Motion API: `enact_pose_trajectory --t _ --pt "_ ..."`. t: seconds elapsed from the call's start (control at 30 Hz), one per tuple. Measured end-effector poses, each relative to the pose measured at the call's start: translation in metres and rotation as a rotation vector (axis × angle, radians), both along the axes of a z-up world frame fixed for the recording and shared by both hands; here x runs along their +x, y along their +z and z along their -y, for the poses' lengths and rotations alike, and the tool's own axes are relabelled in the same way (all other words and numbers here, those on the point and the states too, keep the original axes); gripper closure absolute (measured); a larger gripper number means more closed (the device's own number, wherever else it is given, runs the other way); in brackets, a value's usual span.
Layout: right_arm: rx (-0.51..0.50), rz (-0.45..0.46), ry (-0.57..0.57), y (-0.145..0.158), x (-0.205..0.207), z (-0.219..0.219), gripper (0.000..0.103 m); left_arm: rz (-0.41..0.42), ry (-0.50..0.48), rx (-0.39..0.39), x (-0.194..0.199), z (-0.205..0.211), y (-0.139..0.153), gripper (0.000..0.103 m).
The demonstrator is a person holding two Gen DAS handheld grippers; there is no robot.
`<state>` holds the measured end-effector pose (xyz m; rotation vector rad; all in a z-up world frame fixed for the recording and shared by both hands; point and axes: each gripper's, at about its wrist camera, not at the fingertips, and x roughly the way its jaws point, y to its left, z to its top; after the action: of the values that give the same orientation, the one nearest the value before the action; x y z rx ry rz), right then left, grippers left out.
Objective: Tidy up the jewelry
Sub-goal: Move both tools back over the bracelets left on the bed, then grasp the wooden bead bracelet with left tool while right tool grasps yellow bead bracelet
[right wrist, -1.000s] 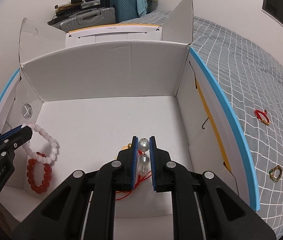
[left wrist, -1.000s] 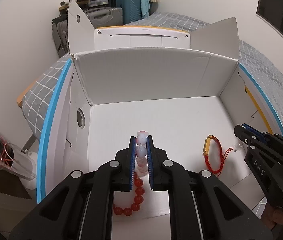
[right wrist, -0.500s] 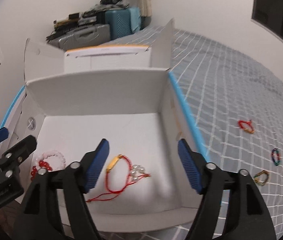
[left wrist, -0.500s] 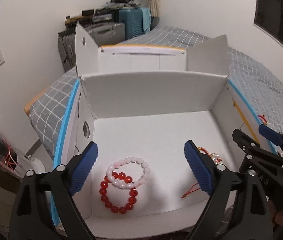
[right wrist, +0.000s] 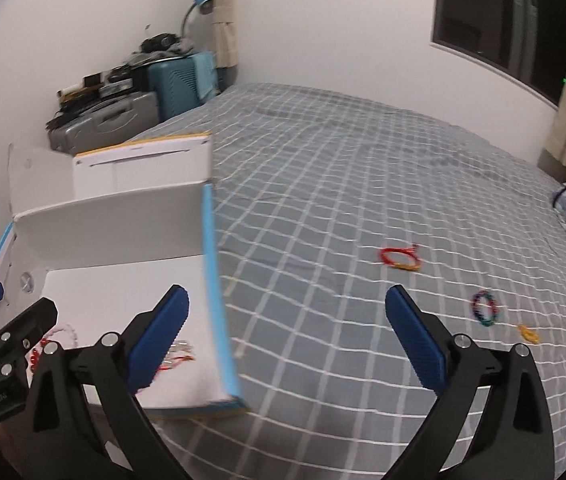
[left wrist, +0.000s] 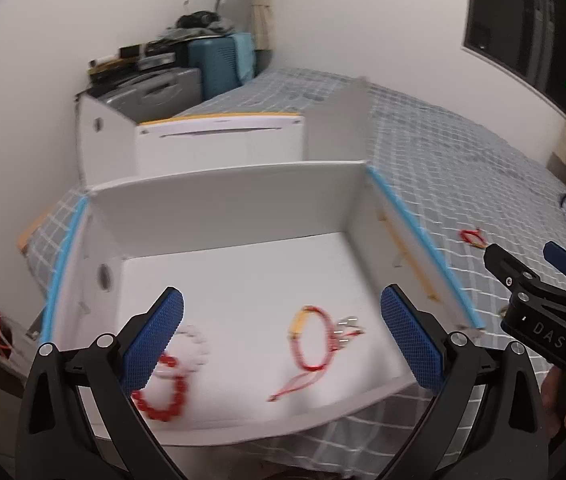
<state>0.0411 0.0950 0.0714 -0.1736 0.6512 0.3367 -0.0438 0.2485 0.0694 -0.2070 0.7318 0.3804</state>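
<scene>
Over bed [right wrist: 343, 184], both tongs [left wrist: 282, 338] [right wrist: 286, 330] gape wide, empty.

We see a white open cardboard box [left wrist: 239, 216] standing on the grey checked bed. On its floor a red bead bracelet [left wrist: 163, 392] lies flat, overlapped by a pale pink-white bead bracelet [left wrist: 197, 344]; a red cord bracelet with a yellow tube [left wrist: 311, 340] lies apart from them. On the bed we see another red cord bracelet [right wrist: 399, 258], a multicoloured bead bracelet [right wrist: 485, 308] and a small yellow piece [right wrist: 528, 334].
</scene>
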Motion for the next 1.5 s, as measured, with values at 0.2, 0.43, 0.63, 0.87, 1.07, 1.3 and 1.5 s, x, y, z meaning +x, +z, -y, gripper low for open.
enact_pose_trajectory --t 0.2,0.43,0.63,0.87,1.07,1.3,1.5 --pt "0.01 0.014 -0.068 0.007 0.012 0.053 0.008 0.015 -0.08 0.013 0.019 0.049 0.007 0.006" --pt "0.025 0.016 -0.165 0.009 0.031 0.126 0.008 0.022 -0.187 0.023 0.051 0.115 0.006 0.006" --pt "0.026 -0.001 -0.241 -0.003 0.051 0.184 0.008 0.023 -0.292 0.018 0.084 0.176 -0.006 0.006" --pt "0.021 -0.044 -0.332 -0.029 0.076 0.246 0.008 -0.002 -0.389 0.006 0.116 0.233 -0.032 0.006" --pt "0.02 -0.075 -0.39 -0.052 0.095 0.285 0.008 -0.042 -0.45 -0.007 0.147 0.271 -0.06 0.006" --pt "0.013 -0.108 -0.433 -0.087 0.128 0.313 0.008 -0.091 -0.497 0.001 0.187 0.295 -0.099 0.006" --pt "-0.011 -0.152 -0.451 -0.124 0.164 0.33 0.008 -0.143 -0.525 0.002 0.211 0.299 -0.137 0.006"
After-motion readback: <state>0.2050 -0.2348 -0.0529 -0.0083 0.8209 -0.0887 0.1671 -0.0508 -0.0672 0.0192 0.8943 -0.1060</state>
